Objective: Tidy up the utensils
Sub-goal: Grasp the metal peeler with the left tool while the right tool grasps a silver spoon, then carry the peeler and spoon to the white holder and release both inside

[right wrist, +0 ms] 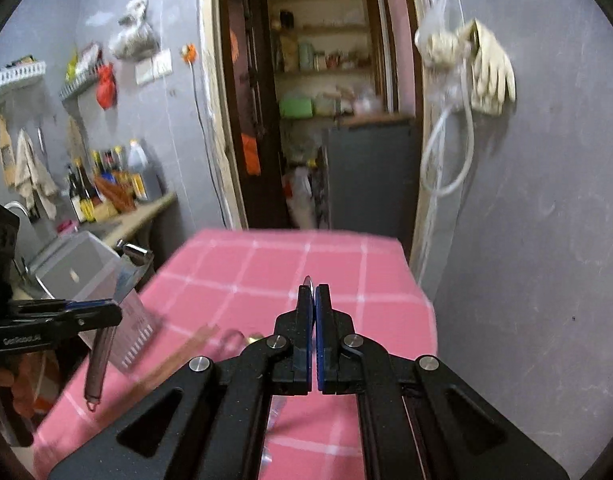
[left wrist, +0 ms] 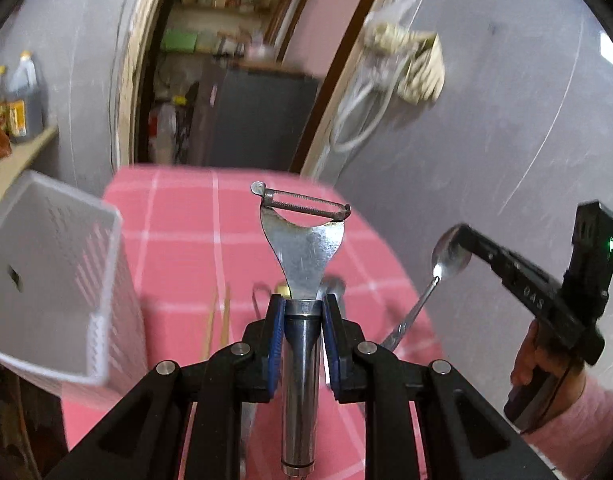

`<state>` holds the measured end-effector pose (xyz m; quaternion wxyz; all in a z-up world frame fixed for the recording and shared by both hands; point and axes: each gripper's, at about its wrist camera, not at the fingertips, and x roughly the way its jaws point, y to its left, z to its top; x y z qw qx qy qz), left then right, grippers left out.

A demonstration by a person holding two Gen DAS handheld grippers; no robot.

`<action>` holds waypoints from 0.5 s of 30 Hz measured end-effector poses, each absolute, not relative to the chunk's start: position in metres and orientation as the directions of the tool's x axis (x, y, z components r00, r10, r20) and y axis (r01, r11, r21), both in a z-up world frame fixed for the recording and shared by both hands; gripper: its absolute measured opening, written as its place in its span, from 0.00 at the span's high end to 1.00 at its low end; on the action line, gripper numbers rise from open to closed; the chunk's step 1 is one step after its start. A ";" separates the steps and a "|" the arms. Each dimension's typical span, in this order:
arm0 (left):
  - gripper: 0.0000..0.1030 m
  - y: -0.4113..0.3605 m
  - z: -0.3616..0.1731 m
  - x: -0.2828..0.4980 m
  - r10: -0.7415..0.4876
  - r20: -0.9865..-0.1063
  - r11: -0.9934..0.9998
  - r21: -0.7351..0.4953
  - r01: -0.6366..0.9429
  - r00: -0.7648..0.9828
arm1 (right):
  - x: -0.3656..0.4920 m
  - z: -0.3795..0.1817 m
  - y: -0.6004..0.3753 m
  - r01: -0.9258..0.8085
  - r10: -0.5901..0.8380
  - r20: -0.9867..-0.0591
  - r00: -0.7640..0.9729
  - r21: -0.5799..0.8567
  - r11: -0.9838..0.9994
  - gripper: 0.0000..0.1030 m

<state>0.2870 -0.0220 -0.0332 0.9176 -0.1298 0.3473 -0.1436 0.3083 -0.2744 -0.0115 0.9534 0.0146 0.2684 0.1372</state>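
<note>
My left gripper [left wrist: 303, 300] is shut on a steel peeler [left wrist: 306, 240], held upright above the pink checked tablecloth [left wrist: 178, 216]. In the right wrist view the peeler [right wrist: 100, 354] hangs from the left gripper [right wrist: 106, 314] at the left. My right gripper [right wrist: 315, 290] is shut on a metal spoon whose bowl edge [right wrist: 307, 280] just shows between the pads. The left wrist view shows that spoon [left wrist: 450, 258] held in the right gripper [left wrist: 464, 236], handle hanging down. A white perforated utensil holder [left wrist: 50, 276] stands at the table's left, also in the right wrist view [right wrist: 86, 268].
Wooden chopsticks [left wrist: 218, 324] and more metal utensils [left wrist: 334, 286] lie on the cloth behind the left gripper. A counter with bottles [right wrist: 102, 188] and a sink is to the left. A doorway [right wrist: 322, 120] is beyond the table, and a grey wall [right wrist: 546, 200] is on the right.
</note>
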 end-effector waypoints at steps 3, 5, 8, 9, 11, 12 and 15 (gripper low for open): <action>0.83 -0.005 -0.009 0.282 -0.339 -0.536 0.926 -0.334 0.174 0.773 | 0.302 0.015 -0.259 -0.288 0.303 -0.454 0.838 0.104 0.952 0.98; 0.83 0.008 0.006 0.281 -0.321 -0.501 0.929 -0.331 0.164 0.804 | 0.300 0.032 -0.242 -0.320 0.335 -0.414 0.846 0.109 0.941 0.98; 0.83 0.037 0.025 0.277 -0.273 -0.444 0.938 -0.320 0.133 0.854 | 0.299 0.053 -0.214 -0.371 0.389 -0.357 0.849 0.119 0.921 0.98; 0.83 0.046 0.030 0.277 -0.259 -0.430 0.938 -0.325 0.120 0.865 | 0.299 0.057 -0.202 -0.387 0.406 -0.345 0.846 0.126 0.913 0.98; 0.83 0.066 0.037 0.276 -0.229 -0.391 0.938 -0.334 0.095 0.891 | 0.300 0.064 -0.182 -0.416 0.437 -0.321 0.840 0.136 0.899 0.98; 0.83 0.076 0.039 0.275 -0.212 -0.373 0.938 -0.336 0.082 0.903 | 0.300 0.067 -0.169 -0.431 0.451 -0.308 0.838 0.135 0.892 0.98; 0.83 0.102 0.039 0.276 -0.179 -0.325 0.931 -0.361 0.053 0.928 | 0.297 0.070 -0.132 -0.468 0.480 -0.287 0.829 0.114 0.876 0.98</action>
